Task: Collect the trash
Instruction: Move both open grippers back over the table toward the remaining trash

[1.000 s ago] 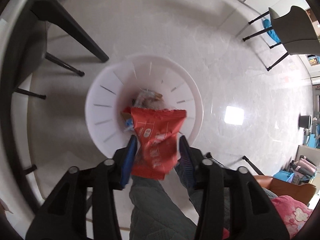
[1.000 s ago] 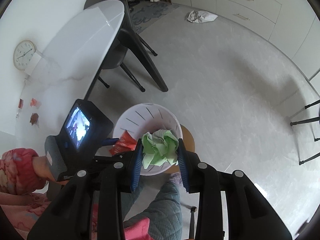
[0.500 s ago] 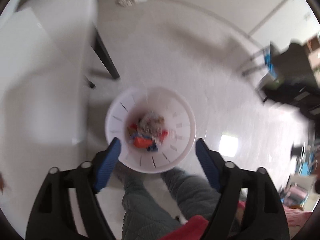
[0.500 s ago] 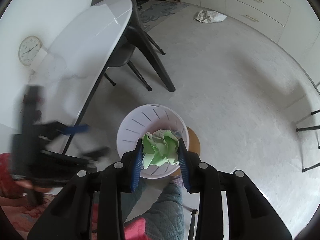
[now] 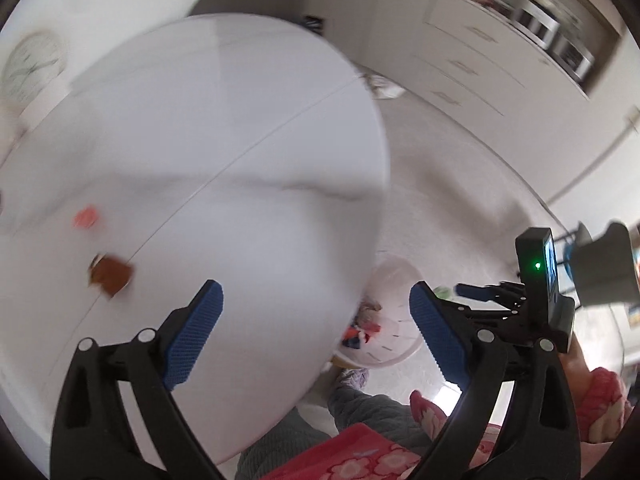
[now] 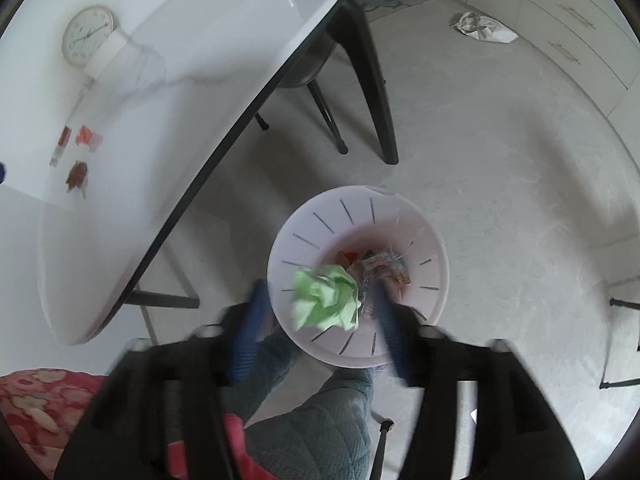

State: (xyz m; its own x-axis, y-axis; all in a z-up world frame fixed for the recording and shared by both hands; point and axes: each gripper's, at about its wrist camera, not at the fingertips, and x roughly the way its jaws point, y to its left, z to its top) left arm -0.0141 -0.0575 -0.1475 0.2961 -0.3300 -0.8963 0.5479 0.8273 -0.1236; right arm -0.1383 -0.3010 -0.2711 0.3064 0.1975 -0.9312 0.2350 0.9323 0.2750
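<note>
In the right wrist view my right gripper [image 6: 320,320] is open over the white slotted bin [image 6: 320,232] on the floor. A crumpled green paper [image 6: 325,298] hangs loose between the blurred jaws, above wrappers in the bin. In the left wrist view my left gripper [image 5: 316,320] is open and empty above the white table [image 5: 200,140]. A brown wrapper [image 5: 110,275] and a red scrap [image 5: 85,216] lie on the table to its left. The bin [image 5: 394,320] shows past the table edge.
The brown wrapper [image 6: 77,174], red scraps [image 6: 86,137] and a round clock [image 6: 86,35] lie on the table [image 6: 180,60]. Black table legs [image 6: 372,80] and a chair stand behind the bin. A white bag [image 6: 482,29] lies on the floor by cabinets.
My left gripper dropped the red wrapper into the bin, opened wide and swung up over the table. My right gripper opened, letting go of the green paper over the bin.
</note>
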